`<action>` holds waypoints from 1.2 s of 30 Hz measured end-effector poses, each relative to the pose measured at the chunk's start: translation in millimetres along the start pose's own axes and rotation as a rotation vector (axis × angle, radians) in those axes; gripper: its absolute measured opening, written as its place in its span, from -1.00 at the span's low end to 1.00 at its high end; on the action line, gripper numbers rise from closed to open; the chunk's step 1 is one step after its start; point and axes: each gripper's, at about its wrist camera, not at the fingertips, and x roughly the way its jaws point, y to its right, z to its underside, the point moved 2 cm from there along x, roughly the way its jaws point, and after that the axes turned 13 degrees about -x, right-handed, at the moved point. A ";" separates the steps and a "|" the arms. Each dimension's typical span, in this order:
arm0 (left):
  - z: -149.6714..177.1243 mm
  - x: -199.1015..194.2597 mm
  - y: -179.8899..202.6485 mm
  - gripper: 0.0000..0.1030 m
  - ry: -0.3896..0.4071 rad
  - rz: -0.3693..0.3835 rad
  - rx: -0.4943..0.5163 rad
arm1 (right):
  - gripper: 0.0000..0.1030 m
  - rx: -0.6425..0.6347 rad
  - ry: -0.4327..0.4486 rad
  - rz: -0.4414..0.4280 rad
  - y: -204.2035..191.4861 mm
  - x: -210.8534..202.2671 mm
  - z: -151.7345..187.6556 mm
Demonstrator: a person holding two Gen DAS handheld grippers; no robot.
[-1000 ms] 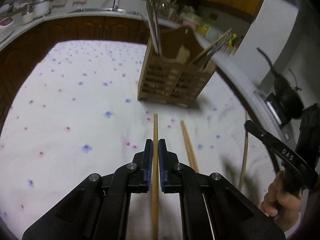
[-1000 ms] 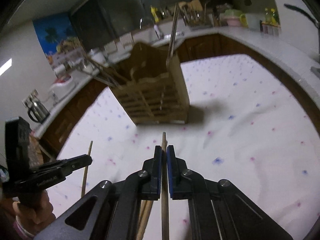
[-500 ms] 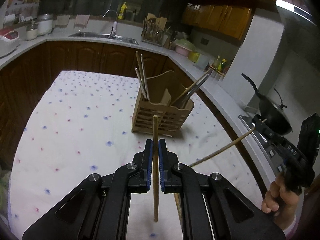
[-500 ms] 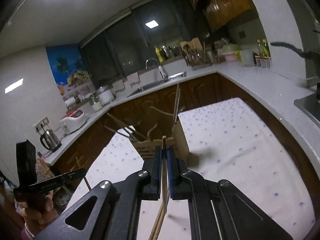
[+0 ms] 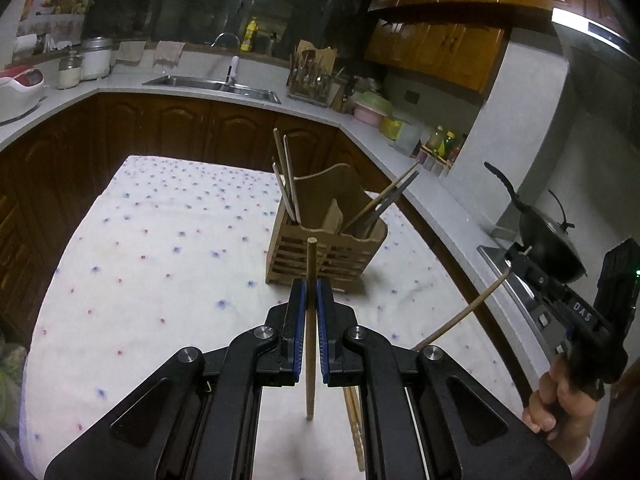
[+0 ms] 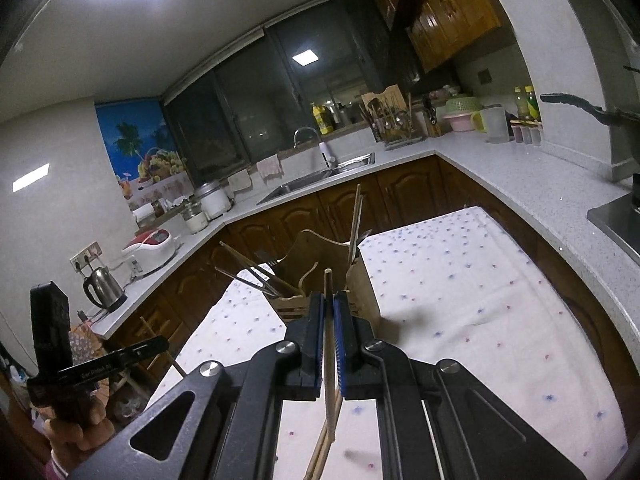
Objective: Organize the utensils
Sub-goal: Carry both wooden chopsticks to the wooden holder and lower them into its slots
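- Our left gripper has its blue-padded jaws pinched narrow on a slim round wooden chopstick, which runs between the pads with its blunt tip poking out ahead.
- Our right gripper is clamped the same way on a second pale wooden chopstick; seen from the left wrist, that stick slants down from the right jaws towards the cloth.
- A second ago both sticks lay low over the cloth with the holder looming close; now both are lifted clear and the views look down on the holder from higher up. The pick-up looks finished.
- The slatted wooden utensil holder stands just ahead of both sets of jaws, upright, on the white flower-dotted tablecloth covering the counter.
- It already carries chopsticks: one bunch stands at its left-hand side, another leans out over its right-hand corner, as the left wrist sees it.
- Below our left jaws, near side of the holder, at least one more wooden chopstick lies on the cloth, not yet collected.
- We judge the next step is to carry each stick over the holder, tip it upright and drop it into a compartment.
- The sticks point forward, not down, so they need a good turn first; a shallow entry could snag on the leaning chopsticks.
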 end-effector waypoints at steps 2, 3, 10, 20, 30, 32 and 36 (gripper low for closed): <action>-4.2 -0.8 2.1 -0.91 0.010 0.002 0.002 | -0.90 -0.002 0.005 0.000 0.7 0.7 -2.6; -5.6 -1.1 3.1 -0.91 0.016 0.003 0.002 | -0.90 -0.003 0.007 0.001 0.2 0.4 -2.4; -24.8 -4.4 11.2 -0.91 0.056 0.014 0.006 | -0.90 -0.010 0.032 -0.001 0.0 4.8 -14.0; -72.4 -3.7 34.8 -0.91 0.155 0.041 0.019 | -0.90 -0.011 0.092 0.015 3.2 18.5 -48.4; -141.8 13.3 64.9 -0.91 0.296 0.048 0.026 | -0.90 -0.018 0.206 0.056 11.0 48.0 -111.4; -150.2 24.5 66.7 -0.91 0.316 0.032 0.025 | -0.90 -0.019 0.212 0.067 13.5 57.4 -118.4; -152.1 50.2 63.3 -0.90 0.328 -0.011 0.022 | -0.90 -0.018 0.203 0.088 17.9 80.7 -119.1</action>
